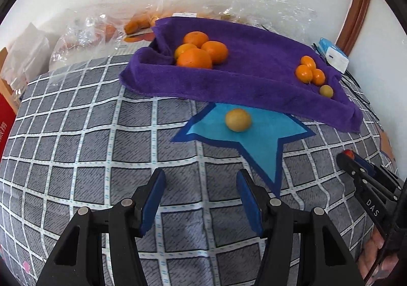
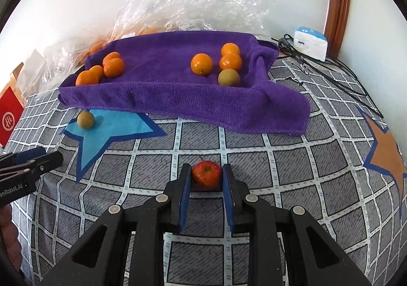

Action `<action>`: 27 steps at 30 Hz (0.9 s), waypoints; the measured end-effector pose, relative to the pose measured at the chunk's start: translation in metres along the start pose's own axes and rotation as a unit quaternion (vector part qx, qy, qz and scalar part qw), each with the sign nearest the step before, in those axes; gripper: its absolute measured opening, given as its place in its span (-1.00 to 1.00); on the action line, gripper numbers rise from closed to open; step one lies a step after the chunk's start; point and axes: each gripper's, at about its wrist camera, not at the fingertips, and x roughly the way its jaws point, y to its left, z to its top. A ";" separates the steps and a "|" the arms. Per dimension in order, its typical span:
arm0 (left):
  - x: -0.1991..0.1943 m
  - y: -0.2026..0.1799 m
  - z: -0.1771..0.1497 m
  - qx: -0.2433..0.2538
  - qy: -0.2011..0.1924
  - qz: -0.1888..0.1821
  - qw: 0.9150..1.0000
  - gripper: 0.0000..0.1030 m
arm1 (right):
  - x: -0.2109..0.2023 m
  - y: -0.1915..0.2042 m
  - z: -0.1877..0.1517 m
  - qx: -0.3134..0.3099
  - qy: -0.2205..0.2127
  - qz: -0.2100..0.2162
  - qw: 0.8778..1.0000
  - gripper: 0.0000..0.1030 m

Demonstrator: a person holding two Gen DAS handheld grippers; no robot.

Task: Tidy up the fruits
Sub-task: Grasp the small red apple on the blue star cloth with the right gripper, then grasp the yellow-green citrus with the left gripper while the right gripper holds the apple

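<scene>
A purple towel [image 1: 254,77] [image 2: 178,98] lies on the checked bedspread and holds two groups of oranges, one at its left [image 1: 201,50] [image 2: 101,68] and one at its right [image 1: 309,70] [image 2: 221,59], with a yellow-green fruit [image 1: 326,90] [image 2: 229,77] beside the right group. Another yellow-green fruit [image 1: 238,120] [image 2: 85,120] sits on a blue star patch in front of the towel. My right gripper [image 2: 206,174] has its jaws around a small red apple [image 2: 206,174] [image 1: 348,153]. My left gripper [image 1: 201,179] is open and empty above the bedspread.
Clear plastic bags [image 2: 193,3] with more oranges lie behind the towel by the wall. A white and blue box [image 2: 310,42] and black cables [image 2: 330,75] sit at the back right. A red box [image 2: 10,115] stands at the left. An orange star patch [image 2: 389,153] is at the right.
</scene>
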 end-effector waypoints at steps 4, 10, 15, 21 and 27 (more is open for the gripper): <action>0.004 -0.011 0.010 0.012 -0.003 -0.015 1.000 0.19 | -0.002 -0.007 0.001 0.008 0.000 -0.003 1.000 -0.54; 0.016 -0.025 0.029 0.016 -0.012 -0.022 1.000 0.19 | -0.003 -0.024 0.003 0.023 0.000 -0.018 1.000 -0.54; 0.027 -0.029 0.042 0.009 -0.012 -0.030 0.999 0.11 | -0.003 -0.038 0.007 0.037 0.004 -0.024 0.999 -0.54; 0.037 -0.027 0.048 -0.014 -0.014 -0.032 0.999 -0.50 | 0.001 -0.040 0.009 0.041 0.009 -0.026 0.999 -0.54; 0.023 -0.017 0.045 -0.019 -0.019 -0.043 0.999 -0.51 | 0.002 -0.030 0.012 0.030 0.014 -0.027 0.999 -0.54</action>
